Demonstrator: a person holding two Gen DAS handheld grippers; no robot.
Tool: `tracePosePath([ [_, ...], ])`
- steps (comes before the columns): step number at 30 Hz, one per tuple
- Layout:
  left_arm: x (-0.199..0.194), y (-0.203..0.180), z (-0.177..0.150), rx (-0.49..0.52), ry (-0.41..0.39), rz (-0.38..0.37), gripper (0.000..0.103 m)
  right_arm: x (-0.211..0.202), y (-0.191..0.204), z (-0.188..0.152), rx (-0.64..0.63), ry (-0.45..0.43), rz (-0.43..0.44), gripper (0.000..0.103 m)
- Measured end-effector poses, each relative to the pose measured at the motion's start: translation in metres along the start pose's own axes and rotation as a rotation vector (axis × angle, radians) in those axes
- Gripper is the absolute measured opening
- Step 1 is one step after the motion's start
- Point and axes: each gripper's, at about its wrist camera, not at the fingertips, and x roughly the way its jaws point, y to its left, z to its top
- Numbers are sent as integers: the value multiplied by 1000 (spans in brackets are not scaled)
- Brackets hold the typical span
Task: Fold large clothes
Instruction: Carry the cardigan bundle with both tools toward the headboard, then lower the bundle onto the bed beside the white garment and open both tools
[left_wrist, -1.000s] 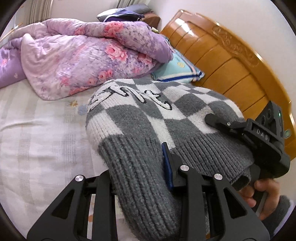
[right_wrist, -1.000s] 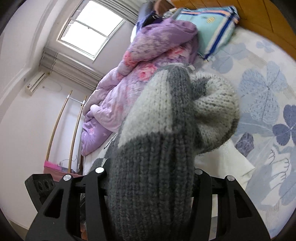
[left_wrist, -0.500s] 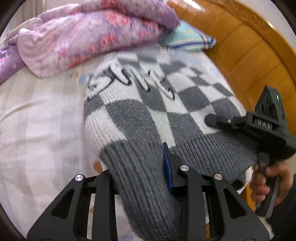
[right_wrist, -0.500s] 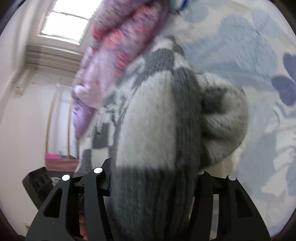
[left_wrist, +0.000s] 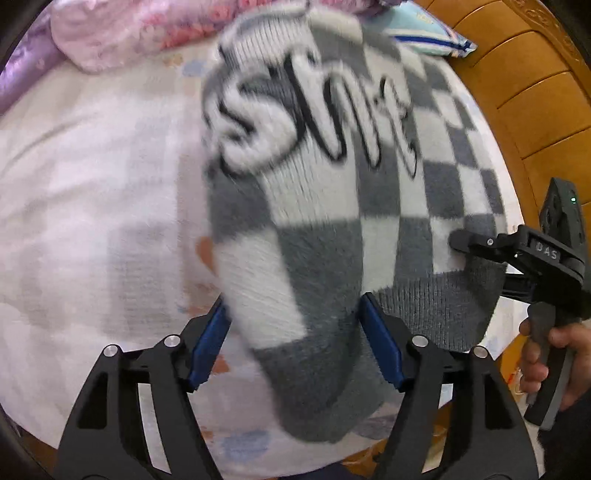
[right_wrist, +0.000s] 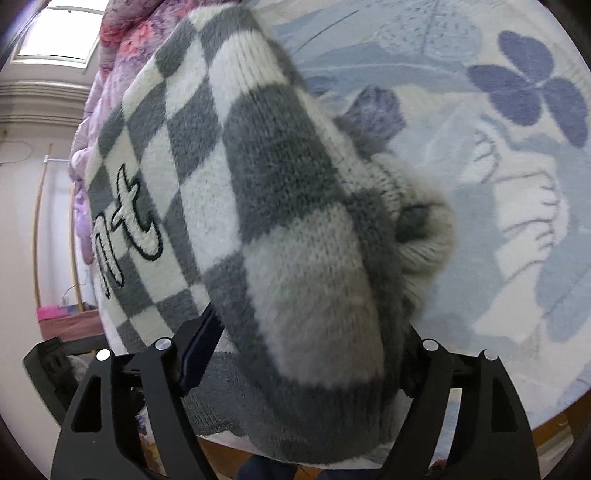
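The grey-and-white checkered sweater (left_wrist: 332, 206), fuzzy with black-outlined lettering, lies bunched between both just-opened tongs: left tongs (left_wrist: 295, 339) and right tongs (right_wrist: 306, 354) stand apart.

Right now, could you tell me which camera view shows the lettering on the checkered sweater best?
The left wrist view: the lettering on the checkered sweater spreads across the upper picture nearly whole, though blurred. The right wrist view shows only its end, sharp but squeezed sideways along the sweater's left edge.
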Motion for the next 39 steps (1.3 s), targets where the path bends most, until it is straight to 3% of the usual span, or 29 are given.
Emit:
tracePosePath([
  [3,-19,3,4,2,-35,44,76,-14,9,-3,-67,-10,-96,75],
  [7,-40,1,11,-13,-92,100,76,-38,28,-10,-226,-100,-358,75],
  [8,-46,-4,10,-8,-113,99,76,-44,33,-12,-259,-121,-381,75],
  [9,-49,-11,11,-1,-125,96,75,-49,40,-14,-295,-133,-377,64],
  [10,-51,-17,11,7,-135,95,74,-51,44,-16,-315,-134,-368,46],
  [12,-47,-32,8,41,-135,108,62,-48,59,-19,-365,-114,-303,23],
  [14,-32,-45,7,73,-89,144,58,-29,73,-17,-397,-68,-293,13],
  [15,-23,-49,7,70,-55,154,53,-19,75,-18,-417,-49,-310,12],
  [18,2,-57,10,76,10,215,53,4,65,-13,-412,-11,-346,12],
  [20,15,-58,13,66,47,209,53,12,49,-7,-378,11,-353,13],
  [28,40,-64,14,75,88,220,53,25,29,5,-341,44,-345,13],
  [34,39,-59,20,50,116,200,53,21,32,9,-321,72,-344,14],
  [39,14,-47,41,-18,111,160,54,-4,46,21,-318,75,-321,18],
])
